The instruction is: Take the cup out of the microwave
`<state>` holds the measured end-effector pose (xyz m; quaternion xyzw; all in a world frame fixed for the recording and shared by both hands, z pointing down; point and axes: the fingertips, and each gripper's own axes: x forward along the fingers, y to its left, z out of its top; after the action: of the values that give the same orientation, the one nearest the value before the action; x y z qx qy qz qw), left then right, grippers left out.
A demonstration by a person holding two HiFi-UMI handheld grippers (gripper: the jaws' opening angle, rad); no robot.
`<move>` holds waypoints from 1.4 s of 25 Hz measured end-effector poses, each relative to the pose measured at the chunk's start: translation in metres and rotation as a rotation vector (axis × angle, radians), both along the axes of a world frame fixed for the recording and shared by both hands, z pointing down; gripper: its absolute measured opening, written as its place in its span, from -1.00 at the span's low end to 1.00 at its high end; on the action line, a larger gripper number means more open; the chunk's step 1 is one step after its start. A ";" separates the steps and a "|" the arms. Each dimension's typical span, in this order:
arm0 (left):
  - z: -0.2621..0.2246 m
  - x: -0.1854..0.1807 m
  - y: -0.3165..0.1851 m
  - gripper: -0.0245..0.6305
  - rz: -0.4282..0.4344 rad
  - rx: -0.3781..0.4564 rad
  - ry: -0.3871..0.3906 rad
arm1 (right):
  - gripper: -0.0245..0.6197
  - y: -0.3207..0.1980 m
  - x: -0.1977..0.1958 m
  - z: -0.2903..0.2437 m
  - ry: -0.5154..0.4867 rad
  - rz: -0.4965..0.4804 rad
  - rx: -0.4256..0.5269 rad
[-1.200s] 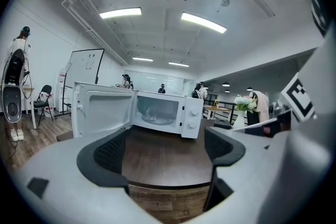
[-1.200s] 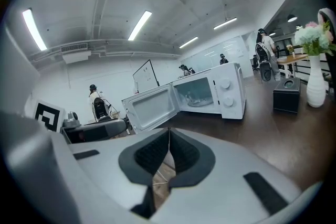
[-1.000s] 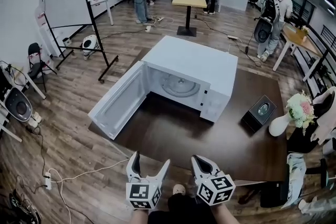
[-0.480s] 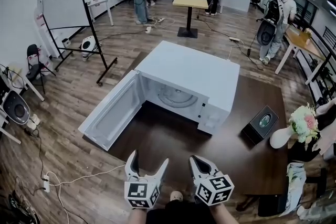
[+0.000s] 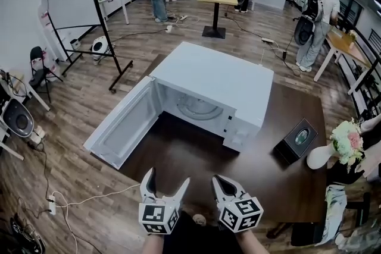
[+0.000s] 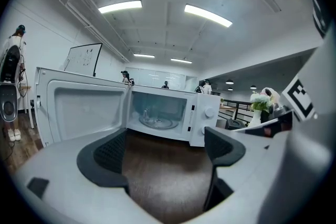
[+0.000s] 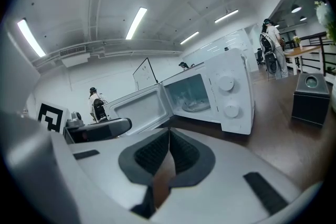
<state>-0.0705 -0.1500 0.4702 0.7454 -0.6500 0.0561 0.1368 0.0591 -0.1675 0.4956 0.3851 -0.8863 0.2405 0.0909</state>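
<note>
In the head view, a white, box-shaped microwave (image 5: 214, 77) is seen on a dark brown wood-grain table (image 5: 196, 157). Its door (image 5: 122, 125) is swung fully open to the left, and a round glass turntable (image 5: 199, 107) is shown in the pale cavity. Near the table's front edge, the left gripper (image 5: 166, 179) is held with its jaws spread, while the right gripper (image 5: 219, 180) is held with its jaws closed together. A small black box (image 5: 299, 138) is set to the right of the microwave.

In the left gripper view, the dark ribbed pads (image 6: 110, 152) are seen wide apart, with only table surface between them. On the turntable, towards its left, a faint, clear, upright form is seen; it appears to be the cup (image 6: 145, 113), glassy and see-through, inside the microwave, though this cannot be told for sure.

In the right gripper view, the ribbed pads (image 7: 184, 155) are pressed against each other along one seam, with nothing clamped. Two round knobs (image 7: 227, 84) are shown on the smooth white front panel
</note>
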 end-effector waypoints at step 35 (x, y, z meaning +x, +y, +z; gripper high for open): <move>-0.005 -0.036 -0.124 0.41 0.219 -0.009 0.030 | -0.94 -0.068 -0.040 0.004 0.022 0.190 -0.071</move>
<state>-0.1063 -0.2742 0.4648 0.8119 -0.5625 0.0627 0.1430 0.0187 -0.2351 0.5001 0.4667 -0.8356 0.2752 0.0909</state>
